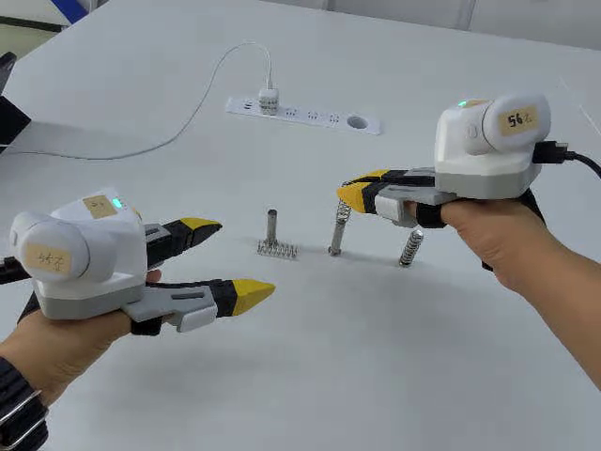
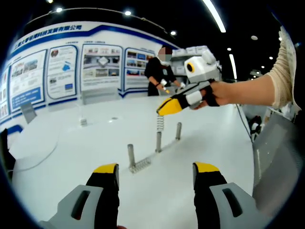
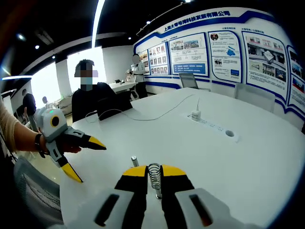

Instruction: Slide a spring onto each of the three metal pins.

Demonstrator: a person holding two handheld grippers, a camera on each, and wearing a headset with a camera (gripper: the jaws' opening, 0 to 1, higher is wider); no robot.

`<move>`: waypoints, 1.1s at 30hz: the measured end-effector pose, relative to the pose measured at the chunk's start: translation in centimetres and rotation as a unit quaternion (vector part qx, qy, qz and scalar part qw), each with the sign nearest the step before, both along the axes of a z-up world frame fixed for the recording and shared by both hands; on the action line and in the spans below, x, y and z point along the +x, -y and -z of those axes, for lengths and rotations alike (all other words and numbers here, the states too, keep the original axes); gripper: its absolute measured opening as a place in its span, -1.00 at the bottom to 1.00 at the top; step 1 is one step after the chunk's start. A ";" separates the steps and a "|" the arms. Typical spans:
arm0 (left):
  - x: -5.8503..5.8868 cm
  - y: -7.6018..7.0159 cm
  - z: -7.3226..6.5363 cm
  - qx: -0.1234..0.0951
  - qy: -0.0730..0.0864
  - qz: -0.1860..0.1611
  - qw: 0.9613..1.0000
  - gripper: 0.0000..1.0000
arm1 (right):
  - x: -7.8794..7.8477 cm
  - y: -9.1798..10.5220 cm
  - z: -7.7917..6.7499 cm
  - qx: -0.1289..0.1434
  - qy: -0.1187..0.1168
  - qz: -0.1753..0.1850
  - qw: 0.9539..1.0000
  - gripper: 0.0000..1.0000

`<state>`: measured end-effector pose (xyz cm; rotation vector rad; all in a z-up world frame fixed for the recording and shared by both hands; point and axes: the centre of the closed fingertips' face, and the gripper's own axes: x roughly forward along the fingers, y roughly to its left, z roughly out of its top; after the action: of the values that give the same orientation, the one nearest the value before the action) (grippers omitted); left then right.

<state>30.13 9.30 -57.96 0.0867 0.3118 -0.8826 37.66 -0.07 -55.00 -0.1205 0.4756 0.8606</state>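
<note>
Surface [image 1: 310, 376]: white and wide, in a showroom with blue-and-white wall panels [image 3: 224, 45].
Power strip [image 1: 305, 113]: white, lay flat at the far side of the surface, well apart from the pins.
Charger [image 1: 269, 97]: white, was plugged into the power strip; its white cable [image 1: 202, 99] ran off across the surface.
Left pin [image 1: 271, 225]: metal, stood upright and bare.
Loose spring [image 1: 277, 249]: lay flat on the surface, touching the foot of the left pin.
Middle pin [image 1: 335, 241]: metal, stood between the other two; its upper end met the held spring.
Held spring [image 1: 344, 214]: was upright, pinched near its top. Its lower end was at the top of the middle pin; whether it had passed over the tip could not be told.
Right pin [image 1: 411, 246]: stood just beside the middle pin, with spring coils wrapped along its length.
Right hand-held gripper [image 1: 352, 195]: yellow-tipped jaws were narrow, closed on the held spring, which sat between them in the right gripper view [image 3: 155, 172].
Left hand-held gripper [image 1: 230, 258]: yellow-tipped jaws were spread wide and empty, above the surface near the left pin and touching nothing.
Background: a person [image 3: 88, 98] in dark clothing sat at a far table.
</note>
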 end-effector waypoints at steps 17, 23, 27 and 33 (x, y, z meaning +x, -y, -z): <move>0.0 -0.2 0.3 -0.001 -0.005 -0.002 1.000 0.26 | 0.3 0.0 1.8 -0.002 -0.017 0.005 1.000 -0.78; 0.0 -0.1 0.4 -0.002 -0.007 -0.002 1.000 0.26 | 0.2 -0.1 2.7 -0.008 -0.018 0.004 1.000 -0.78; -0.1 -0.1 0.4 -0.002 -0.008 -0.001 1.000 0.26 | 0.2 -0.1 3.2 -0.012 -0.019 0.004 1.000 -0.78; -0.1 -0.1 0.6 -0.001 -0.010 -0.001 1.000 0.26 | 0.1 -0.3 4.2 -0.044 -0.014 0.000 0.999 -0.77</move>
<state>30.02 9.44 -58.56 0.0762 0.3290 -0.8821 37.75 0.21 -59.16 -0.1887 0.5404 0.8437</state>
